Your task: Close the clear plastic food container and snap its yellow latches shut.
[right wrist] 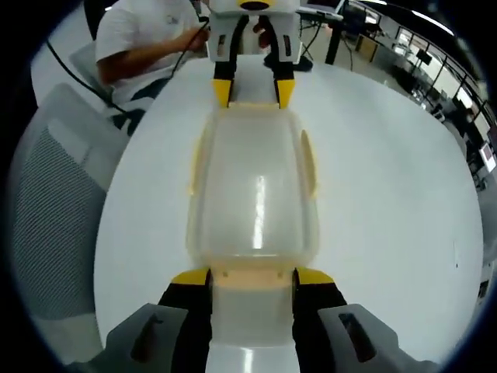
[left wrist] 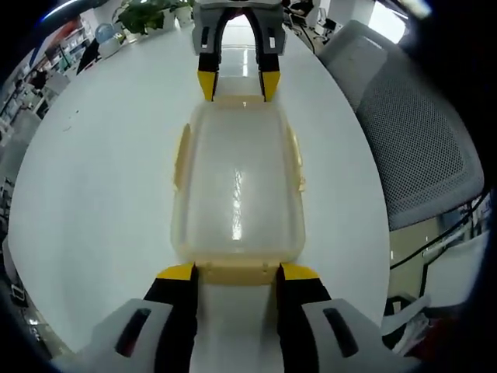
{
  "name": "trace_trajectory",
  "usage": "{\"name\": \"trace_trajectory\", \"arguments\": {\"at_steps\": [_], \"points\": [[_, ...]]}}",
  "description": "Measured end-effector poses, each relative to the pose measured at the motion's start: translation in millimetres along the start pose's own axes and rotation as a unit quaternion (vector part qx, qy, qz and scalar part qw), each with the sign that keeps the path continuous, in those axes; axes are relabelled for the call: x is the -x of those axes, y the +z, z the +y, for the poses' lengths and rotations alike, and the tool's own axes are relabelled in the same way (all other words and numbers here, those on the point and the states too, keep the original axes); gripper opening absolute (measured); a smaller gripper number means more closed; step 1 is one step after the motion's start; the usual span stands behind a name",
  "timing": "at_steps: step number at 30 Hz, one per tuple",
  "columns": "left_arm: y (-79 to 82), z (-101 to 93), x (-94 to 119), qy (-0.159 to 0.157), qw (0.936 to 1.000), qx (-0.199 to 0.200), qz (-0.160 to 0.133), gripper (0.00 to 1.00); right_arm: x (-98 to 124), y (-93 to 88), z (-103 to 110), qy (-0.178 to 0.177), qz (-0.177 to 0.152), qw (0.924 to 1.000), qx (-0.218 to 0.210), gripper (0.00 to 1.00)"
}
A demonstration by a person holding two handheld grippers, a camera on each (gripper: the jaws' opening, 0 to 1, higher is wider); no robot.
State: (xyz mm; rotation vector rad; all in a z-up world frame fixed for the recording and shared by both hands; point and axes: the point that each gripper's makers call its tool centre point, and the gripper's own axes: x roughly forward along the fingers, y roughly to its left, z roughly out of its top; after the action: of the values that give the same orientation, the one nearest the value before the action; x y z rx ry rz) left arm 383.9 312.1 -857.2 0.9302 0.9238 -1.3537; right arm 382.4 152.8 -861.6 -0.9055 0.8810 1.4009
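— Two grippers face each other across one clear plastic food container (left wrist: 237, 190), correct?

— Correct. We find the container lying on the white table (left wrist: 101, 194), lid down on its body. In the left gripper view the left gripper (left wrist: 236, 272) stands at the near short end, its yellow-tipped jaws parted and set either side of the yellow latch (left wrist: 237, 272) there. The right gripper (left wrist: 238, 84) shows at the far short end, jaws likewise parted beside the far latch (left wrist: 242, 99).

— Does either gripper hold anything?

— We see the jaw tips touching or just beside the container's end in both views, but nothing is clamped between them. In the right gripper view the right gripper (right wrist: 252, 277) straddles its near latch (right wrist: 252, 276) and the left gripper (right wrist: 254, 92) sits opposite.

— And the side latches?

— We note a yellow latch on each long side (left wrist: 183, 155) (left wrist: 295, 159); they stand out from the walls. Whether the end latches are snapped home we cannot tell.

— Surroundings?

— We record a grey mesh chair (left wrist: 419, 132) beside the table, potted plants (left wrist: 151, 15) at the table's far edge, and in the right gripper view a person in a white shirt (right wrist: 144, 35) seated past the table.
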Motion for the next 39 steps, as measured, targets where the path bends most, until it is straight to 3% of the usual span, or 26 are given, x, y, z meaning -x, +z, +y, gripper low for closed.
{"name": "trace_trajectory", "arguments": {"at_steps": [16, 24, 31, 39], "points": [[-1.0, 1.6, -2, 0.001, 1.0, 0.004, 0.005, 0.38, 0, 0.1, -1, 0.0, -0.004, 1.0, -0.003, 0.38], [-1.7, 1.8, 0, 0.004, 0.9998, 0.01, -0.018, 0.38, 0, 0.5, -4, -0.004, -0.006, 0.9999, -0.009, 0.38], [-0.5, 1.8, -1, 0.011, 0.9999, 0.008, -0.005, 0.38, 1, -0.2, -3, -0.004, -0.006, 1.0, -0.004, 0.38], [10.8, -3.9, 9, -0.008, 0.9998, 0.017, -0.008, 0.38, 10, -3.8, 0, 0.008, -0.014, 0.9999, -0.005, 0.38]]}}
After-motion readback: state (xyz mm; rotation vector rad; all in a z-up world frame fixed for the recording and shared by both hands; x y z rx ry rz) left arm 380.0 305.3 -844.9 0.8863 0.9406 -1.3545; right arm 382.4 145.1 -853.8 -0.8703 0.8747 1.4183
